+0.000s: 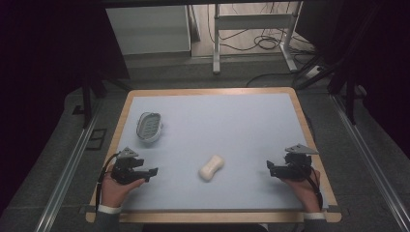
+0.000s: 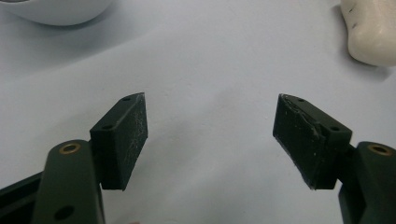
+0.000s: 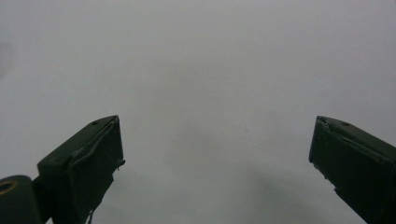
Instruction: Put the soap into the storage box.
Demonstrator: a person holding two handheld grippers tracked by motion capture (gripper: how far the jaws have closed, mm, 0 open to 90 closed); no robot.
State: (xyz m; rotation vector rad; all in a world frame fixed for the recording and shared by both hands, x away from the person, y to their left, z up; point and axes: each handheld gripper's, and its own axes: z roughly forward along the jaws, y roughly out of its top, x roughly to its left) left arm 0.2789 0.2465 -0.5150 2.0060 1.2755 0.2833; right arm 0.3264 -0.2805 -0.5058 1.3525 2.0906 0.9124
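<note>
A cream bar of soap (image 1: 211,167) lies on the pale blue mat (image 1: 217,125), near the front middle. A white soap dish (image 1: 148,126) with a ribbed insert sits at the mat's left. My left gripper (image 1: 153,171) rests at the front left, open and empty, its jaws pointing right toward the soap. In the left gripper view (image 2: 210,135) the soap (image 2: 371,30) is at the top right and the dish's rim (image 2: 56,9) at the top left. My right gripper (image 1: 270,168) is at the front right, open and empty (image 3: 215,154) over bare mat.
The mat lies on a wooden table (image 1: 121,116) whose edge shows all round. Beyond it stand a white cabinet (image 1: 147,29), a desk frame (image 1: 251,24) and cables on the floor. Metal rails run along both sides of the table.
</note>
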